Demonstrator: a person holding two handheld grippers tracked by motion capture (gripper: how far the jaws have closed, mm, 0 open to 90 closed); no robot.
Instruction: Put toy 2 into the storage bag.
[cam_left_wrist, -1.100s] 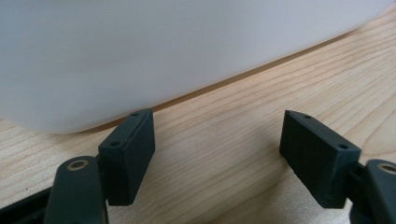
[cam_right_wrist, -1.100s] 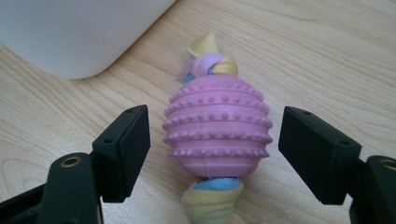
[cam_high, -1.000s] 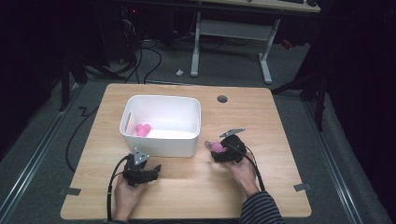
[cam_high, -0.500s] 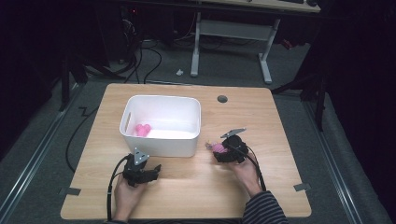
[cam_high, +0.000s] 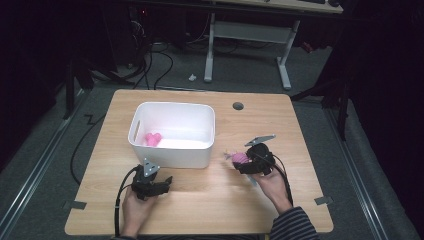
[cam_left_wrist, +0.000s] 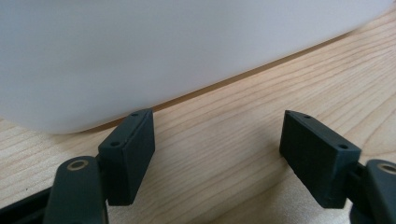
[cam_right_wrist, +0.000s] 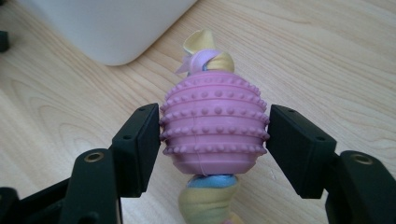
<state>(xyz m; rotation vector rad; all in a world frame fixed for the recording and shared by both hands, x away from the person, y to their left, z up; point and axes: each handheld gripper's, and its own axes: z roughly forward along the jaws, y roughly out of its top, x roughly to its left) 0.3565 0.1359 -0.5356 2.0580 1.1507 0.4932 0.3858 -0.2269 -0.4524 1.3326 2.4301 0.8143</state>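
I'm watching my right gripper (cam_right_wrist: 215, 135) finishing its squeeze: its jaws have just been closing, and now both pads are pressing the ribbed flanks of the pink toy (cam_right_wrist: 214, 126), clenched on it. In the high view the toy (cam_high: 240, 158) is sitting at the gripper's (cam_high: 244, 161) 9 o'clock tip, a little right of the bin (cam_high: 172, 150), at about 4 o'clock from the bin's centre. A second earlier the same gripper was lying lower on the table (cam_high: 210, 200) with the toy loose at its mouth; now the toy is looking slightly raised off the wood, though I can't be sure of a gap beneath it. That is telling me the pick is made and the carry toward the bin is probably starting. Another pink piece (cam_high: 152, 138) is already lying inside, at the bin's 8 o'clock corner.

My left gripper (cam_left_wrist: 217, 154) is idling, jaws released and nothing between them, pointing at the bin's near wall (cam_left_wrist: 187, 56) just ahead
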